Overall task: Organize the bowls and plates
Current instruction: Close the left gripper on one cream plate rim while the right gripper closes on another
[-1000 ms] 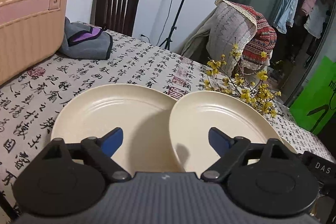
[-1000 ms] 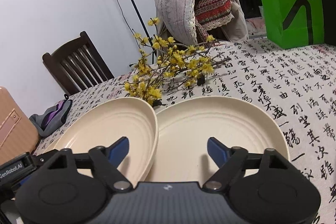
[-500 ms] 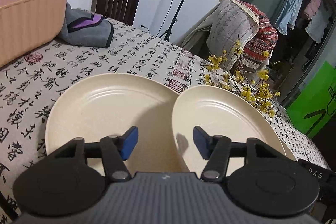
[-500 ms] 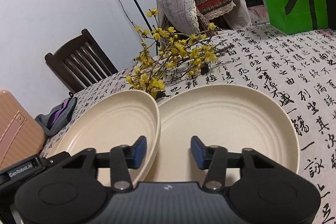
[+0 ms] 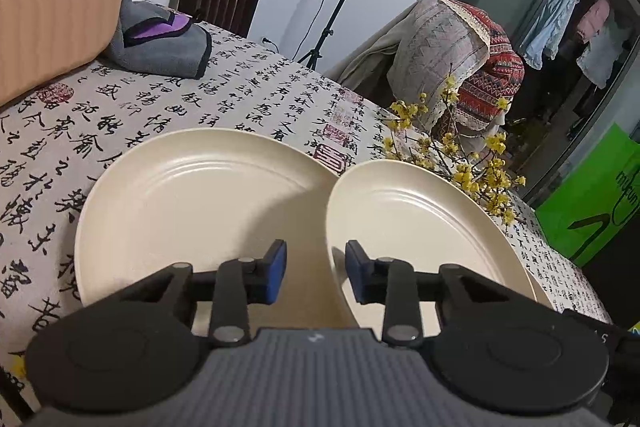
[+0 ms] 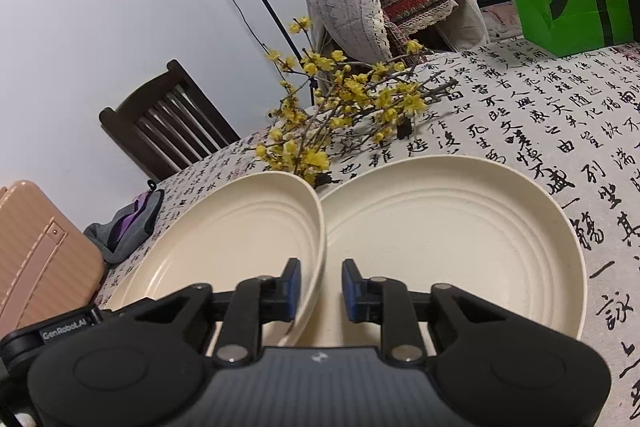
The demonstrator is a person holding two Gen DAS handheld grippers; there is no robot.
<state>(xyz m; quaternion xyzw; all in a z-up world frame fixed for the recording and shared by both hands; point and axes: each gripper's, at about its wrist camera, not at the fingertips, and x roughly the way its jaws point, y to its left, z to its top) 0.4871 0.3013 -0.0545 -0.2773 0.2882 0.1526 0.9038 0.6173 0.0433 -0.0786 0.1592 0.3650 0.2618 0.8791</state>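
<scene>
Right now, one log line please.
left claw: closing, right plate rim in gap | right claw: closing, left plate rim in gap | both plates: side by side, unstacked

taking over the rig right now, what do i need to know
Left hand-held gripper: jaws closing, right plate rim in the gap, not clearly pinched.
Right hand-held gripper: jaws closing, left plate rim between them, no grip visible.
Both plates lie side by side on the table, rims meeting. No bowls in view.
Done: nothing stacked.
Left: grip, then stack the plates.
</scene>
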